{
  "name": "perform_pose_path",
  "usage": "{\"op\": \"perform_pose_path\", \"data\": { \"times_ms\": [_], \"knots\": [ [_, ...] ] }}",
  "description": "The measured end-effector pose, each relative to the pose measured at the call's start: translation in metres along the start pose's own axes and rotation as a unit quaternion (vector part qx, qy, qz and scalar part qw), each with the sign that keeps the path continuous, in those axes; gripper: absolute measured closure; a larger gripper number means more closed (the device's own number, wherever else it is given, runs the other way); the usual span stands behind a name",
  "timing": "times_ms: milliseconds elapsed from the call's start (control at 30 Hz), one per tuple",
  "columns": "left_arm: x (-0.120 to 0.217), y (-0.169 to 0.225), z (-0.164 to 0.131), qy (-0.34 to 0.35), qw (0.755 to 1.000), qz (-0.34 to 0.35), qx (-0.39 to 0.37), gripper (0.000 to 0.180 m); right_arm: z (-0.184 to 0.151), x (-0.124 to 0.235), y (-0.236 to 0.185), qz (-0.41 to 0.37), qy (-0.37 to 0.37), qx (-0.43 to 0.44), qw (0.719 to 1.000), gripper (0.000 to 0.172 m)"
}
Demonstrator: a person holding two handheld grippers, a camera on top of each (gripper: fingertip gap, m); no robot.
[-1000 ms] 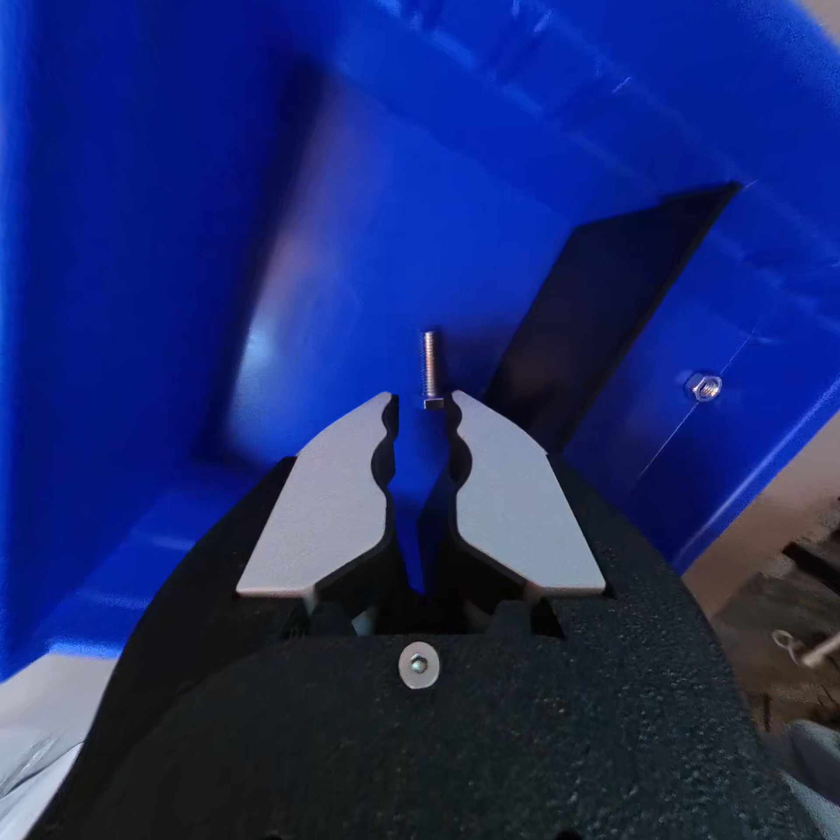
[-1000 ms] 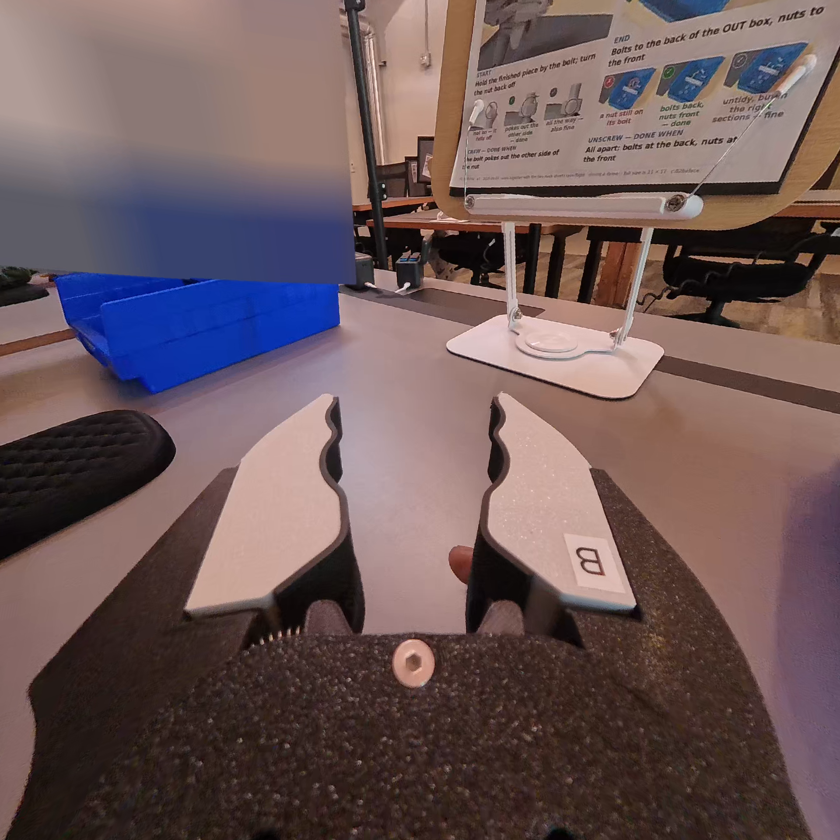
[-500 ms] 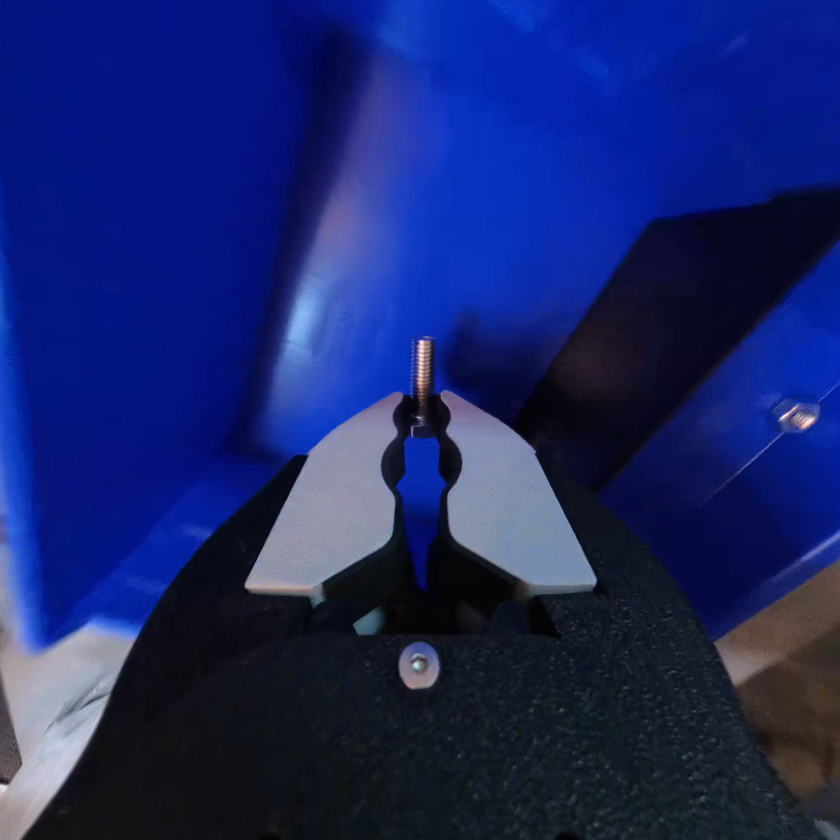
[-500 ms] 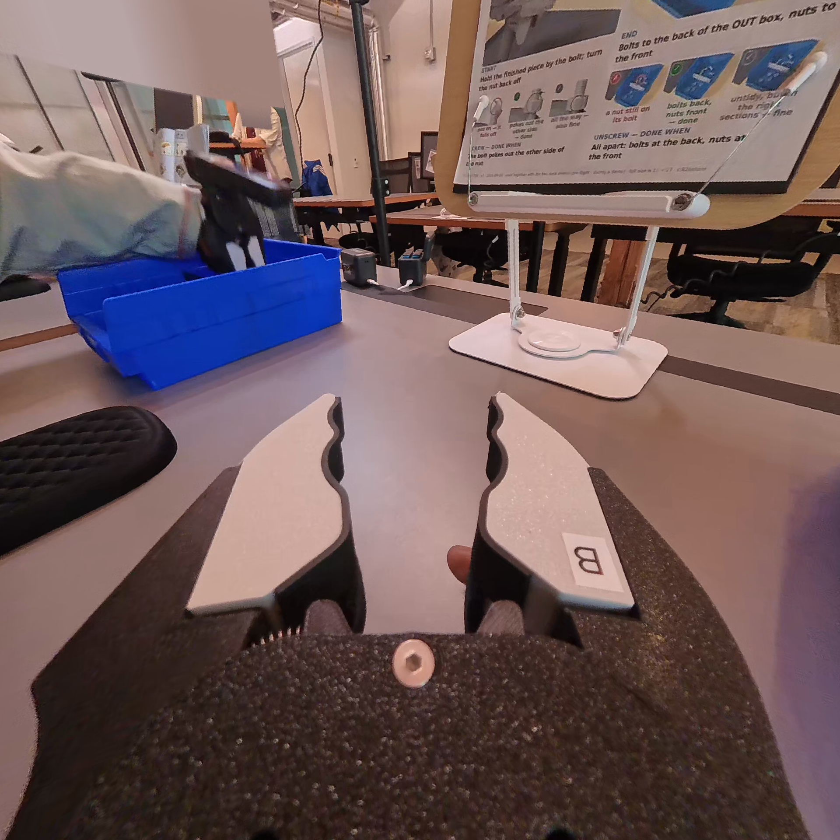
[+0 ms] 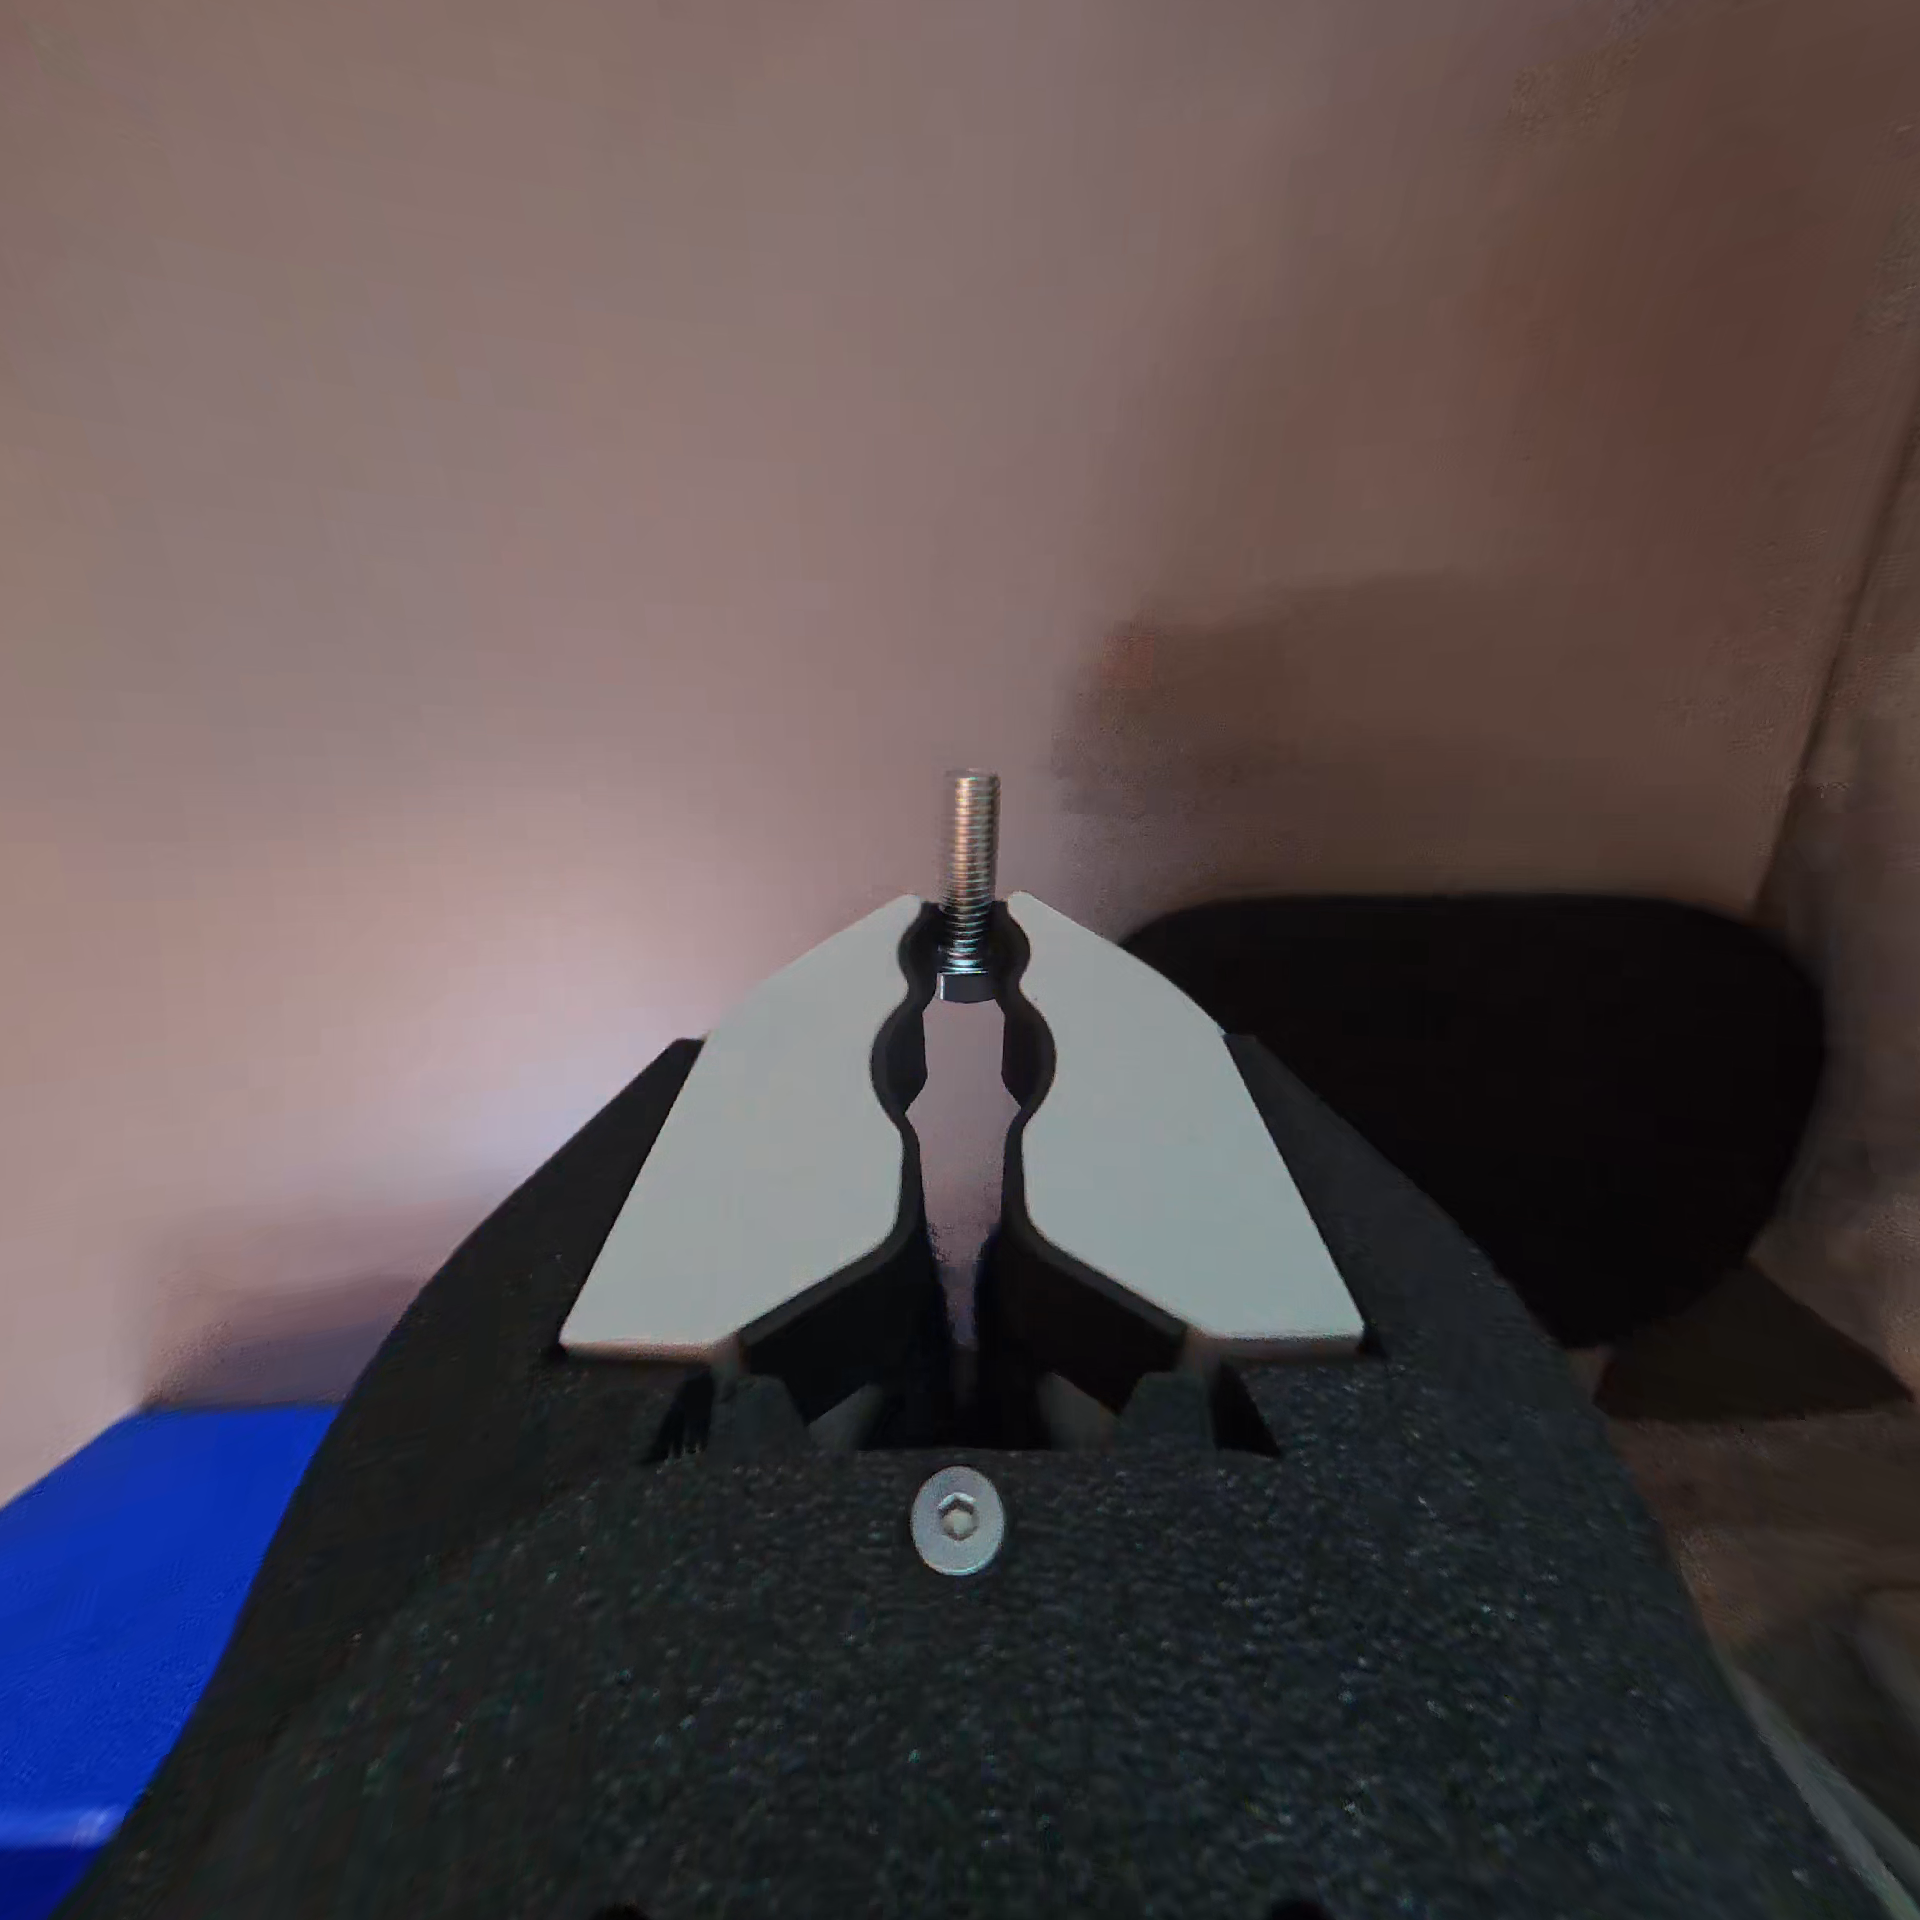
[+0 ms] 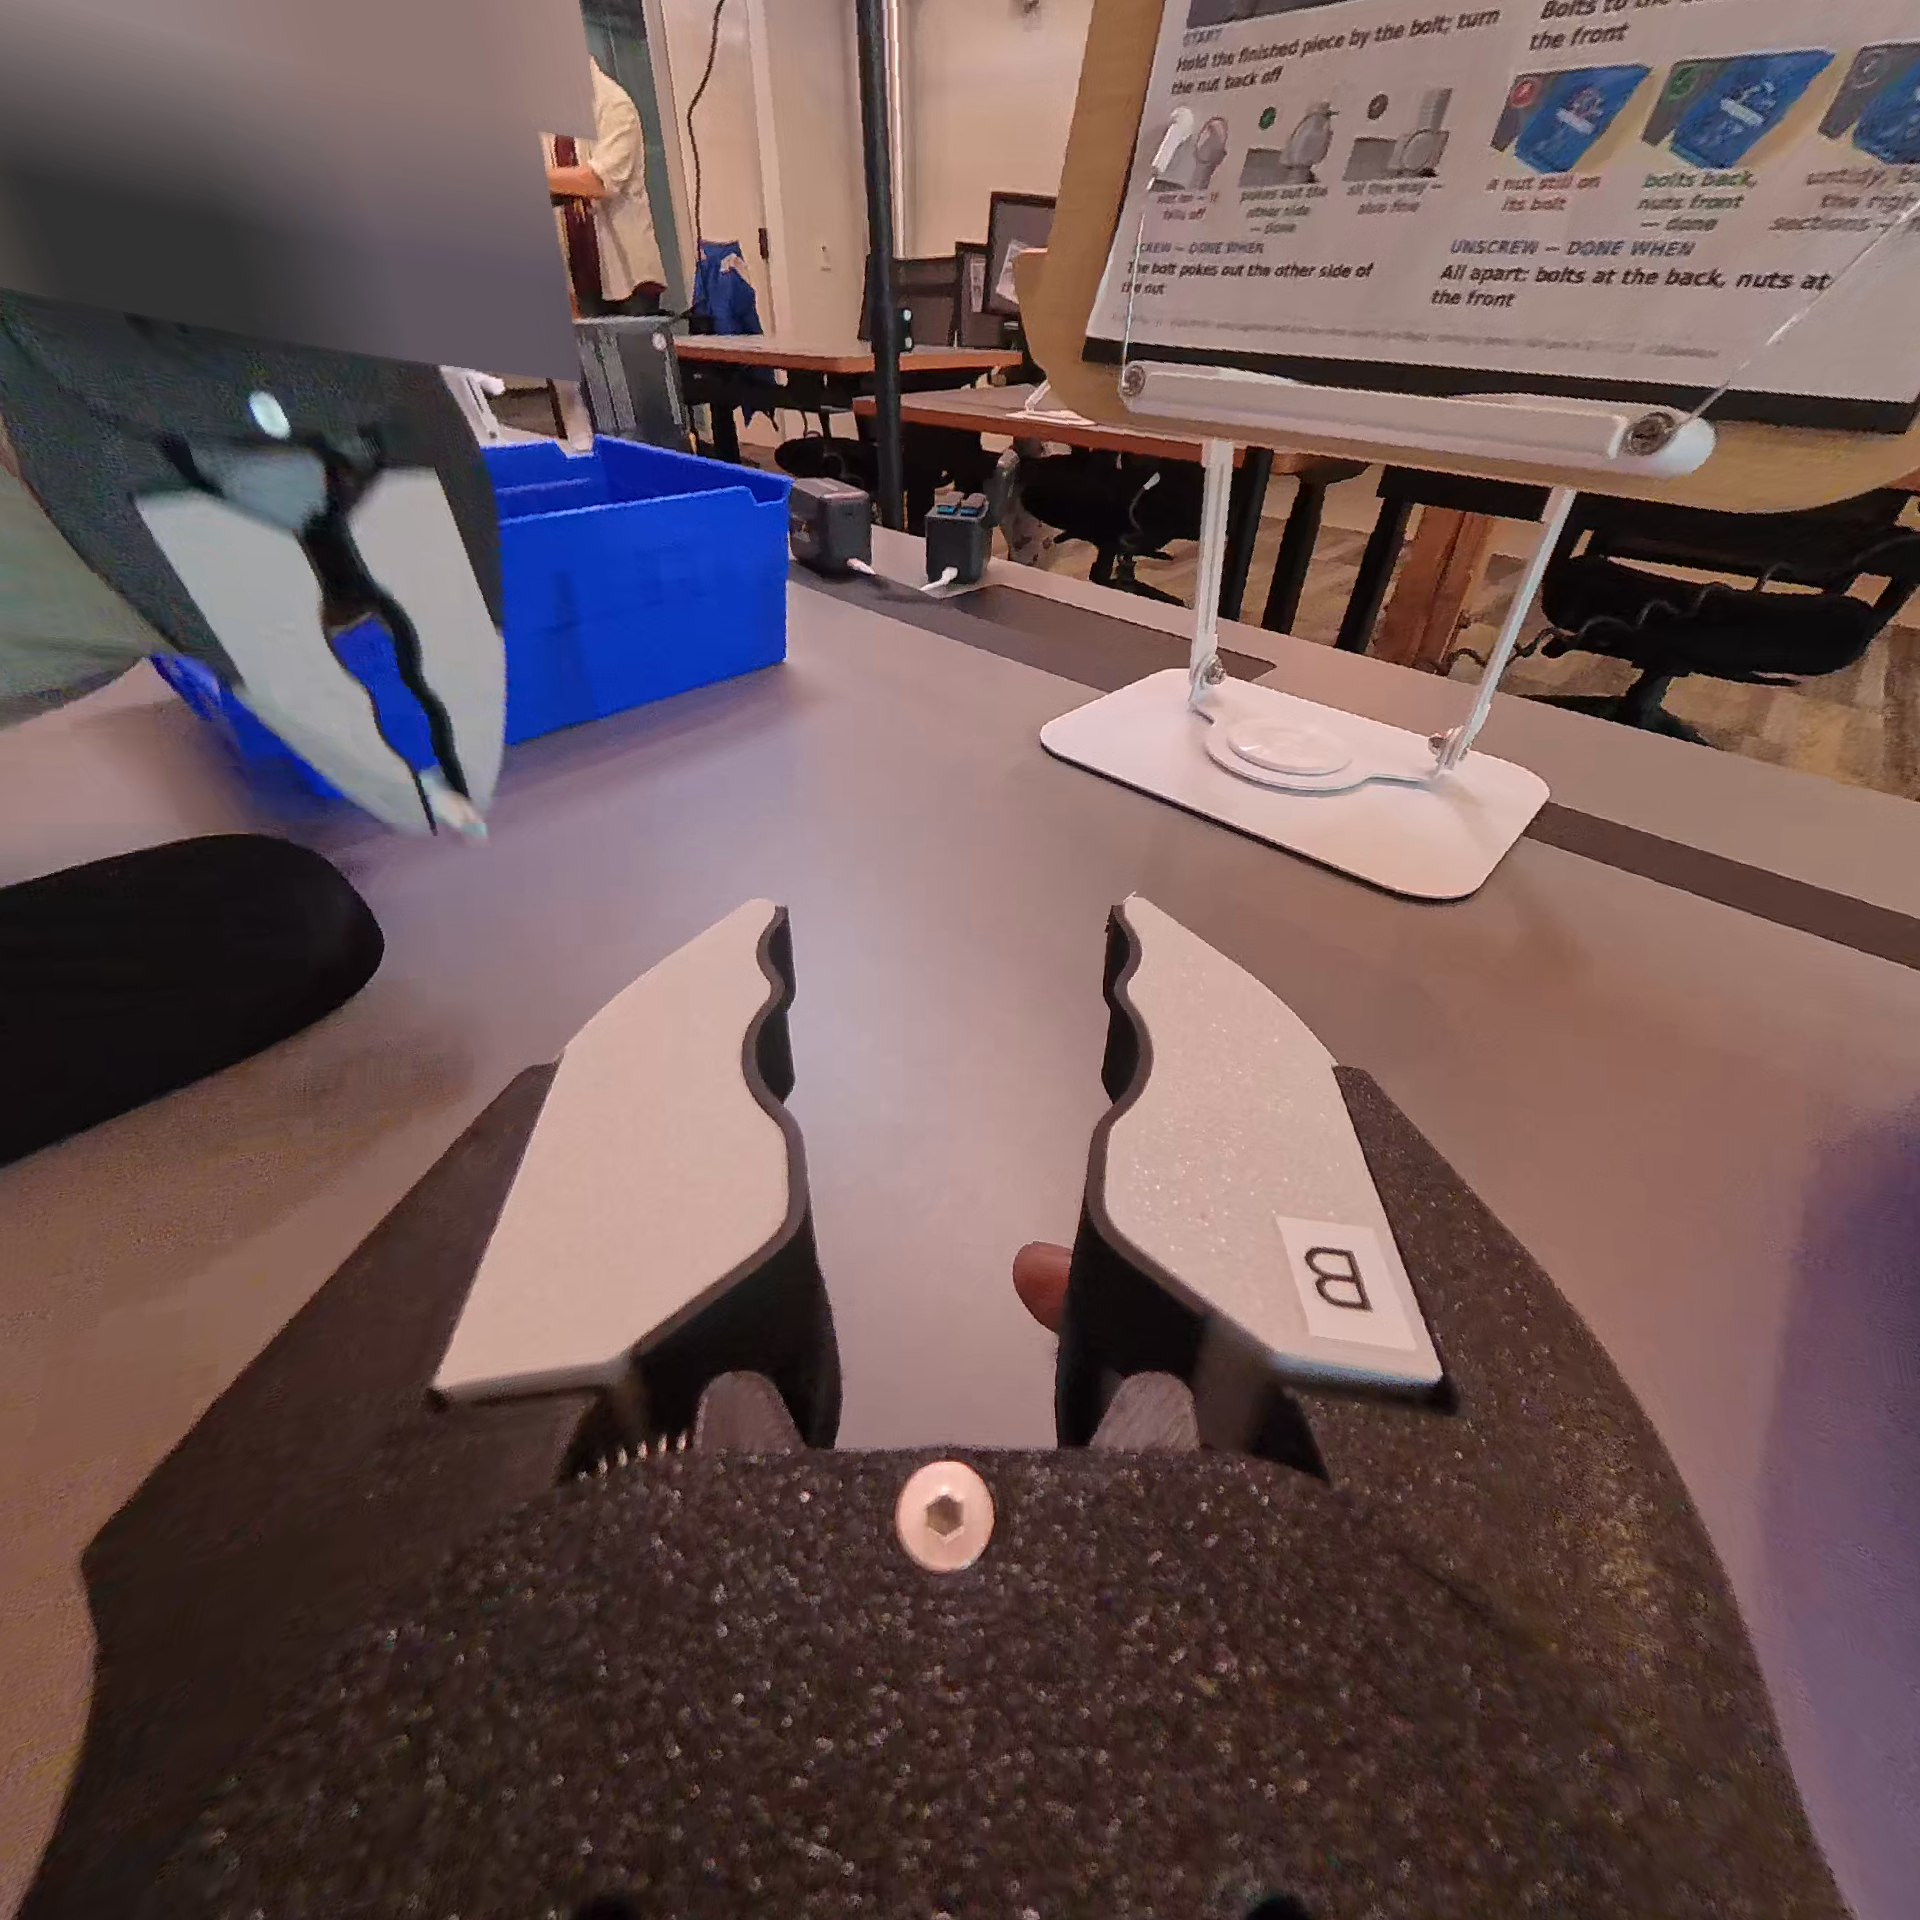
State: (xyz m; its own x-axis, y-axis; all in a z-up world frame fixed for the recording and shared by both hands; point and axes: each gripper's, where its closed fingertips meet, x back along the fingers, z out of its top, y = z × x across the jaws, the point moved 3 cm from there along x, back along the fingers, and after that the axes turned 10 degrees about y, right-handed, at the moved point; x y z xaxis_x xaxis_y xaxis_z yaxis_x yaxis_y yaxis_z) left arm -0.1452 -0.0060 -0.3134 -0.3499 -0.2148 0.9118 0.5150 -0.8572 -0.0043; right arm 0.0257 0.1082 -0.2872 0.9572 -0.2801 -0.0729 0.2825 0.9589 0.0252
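Grey counter [image 6: 935, 831] carries a blue bin [image 6: 644, 582] near its far left edge. Left claw [image 5: 966, 914] pinches a bolt [image 5: 969, 842] above the counter; right claw [image 6: 945, 925] hovers spread, empty.

Dim, pinkish left wrist view, brighter right, edges bowed, motion blur perhaps smearing the left gripper [image 6: 416, 790]

Two tools: left tool [image 5: 966, 914], right tool [image 6: 945, 935]. One silver bolt [image 5: 970, 842]. One blue bin [image 6: 644, 582]. One black pad [image 6: 156, 977]. One white stand [image 6: 1299, 769]. Two chargers [image 6: 894, 535].
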Motion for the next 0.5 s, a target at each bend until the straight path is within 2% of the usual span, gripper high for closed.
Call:
{"op": "perform_pose_path", "data": {
  "times_ms": [133, 333, 500],
  "knots": [
    [-0.037, 0.000, 0.003, -0.017, 1.000, -0.009, 0.022, 0.171, -0.001, -0.001, -0.003, 0.003, -0.008, 0.016, 1.000, 0.115],
    [-0.055, 0.000, -0.001, -0.033, 0.999, -0.019, 0.031, 0.171, -0.001, -0.001, -0.005, 0.004, -0.009, 0.024, 1.000, 0.116],
    [-0.056, 0.000, -0.001, -0.029, 0.999, -0.021, 0.041, 0.171, -0.002, -0.001, -0.004, 0.002, -0.009, 0.022, 1.000, 0.116]
  ]
}}
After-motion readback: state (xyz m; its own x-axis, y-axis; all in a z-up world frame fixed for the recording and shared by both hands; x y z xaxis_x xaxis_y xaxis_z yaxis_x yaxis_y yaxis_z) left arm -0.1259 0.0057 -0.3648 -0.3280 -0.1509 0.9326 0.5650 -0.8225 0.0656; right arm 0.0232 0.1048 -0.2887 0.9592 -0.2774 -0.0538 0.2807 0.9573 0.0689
